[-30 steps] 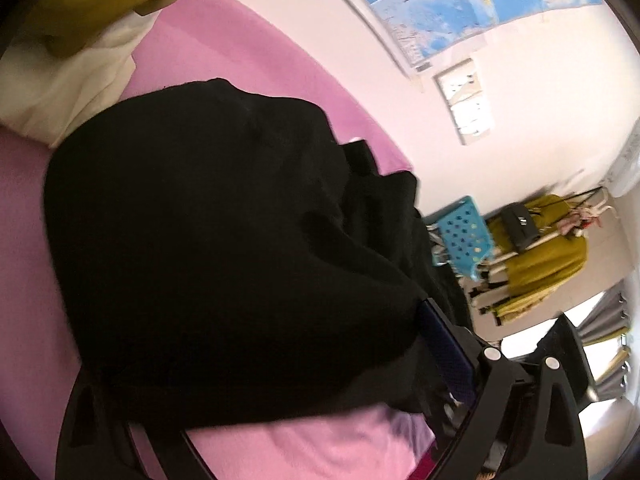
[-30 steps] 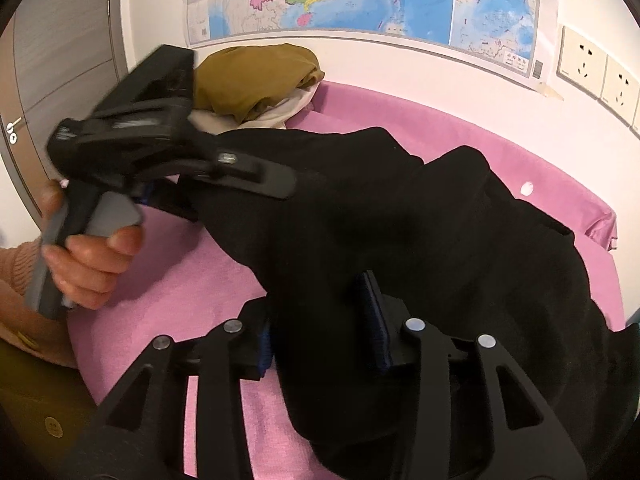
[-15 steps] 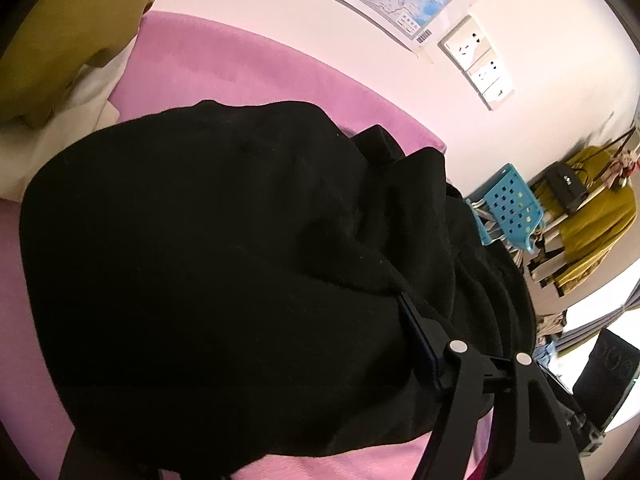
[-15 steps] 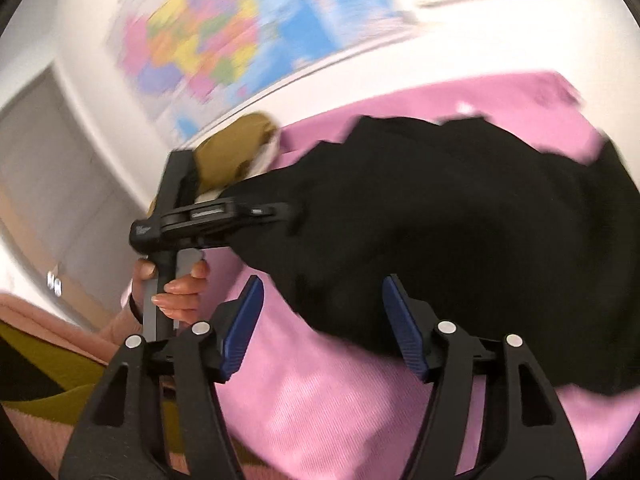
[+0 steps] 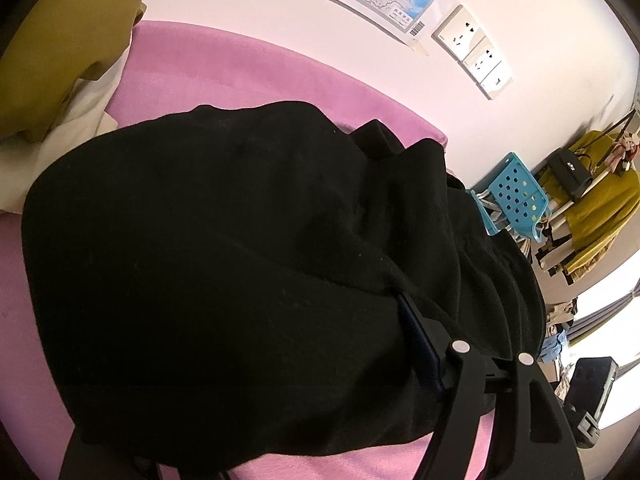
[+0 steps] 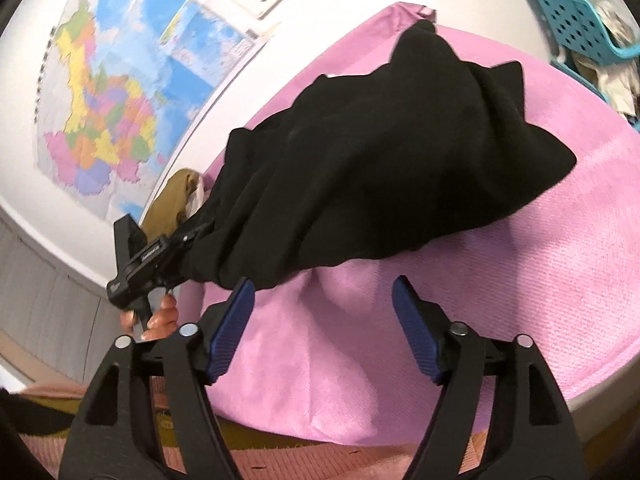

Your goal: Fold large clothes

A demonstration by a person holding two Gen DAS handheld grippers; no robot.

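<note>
A large black garment [image 5: 240, 220] lies bunched on a pink cover [image 5: 240, 64]. It drapes over my left gripper [image 5: 244, 332] and fills the space between the jaws; only the right finger [image 5: 424, 344] shows. From the right wrist view, the left gripper [image 6: 188, 240] is shut on one end of the garment [image 6: 400, 140] and holds that end a little off the cover [image 6: 520, 280]. My right gripper [image 6: 324, 292] is by the near edge, its jaws opening. Only bare pink cover lies between them. The garment's hem just reaches the left fingertip [image 6: 244, 292].
Olive [image 5: 60, 40] and white [image 5: 80, 128] clothes are piled at the cover's far left. A blue perforated rack [image 5: 516, 200] stands past the right end, also in the right wrist view [image 6: 580, 20]. A map [image 6: 112, 100] hangs on the wall. A hand [image 6: 160, 316] grips the left gripper's handle.
My right gripper let go of the black garment, opened wide, rolled, and drew back toward the near edge. The left gripper narrowed on the cloth and rolled slightly, staying in place.
</note>
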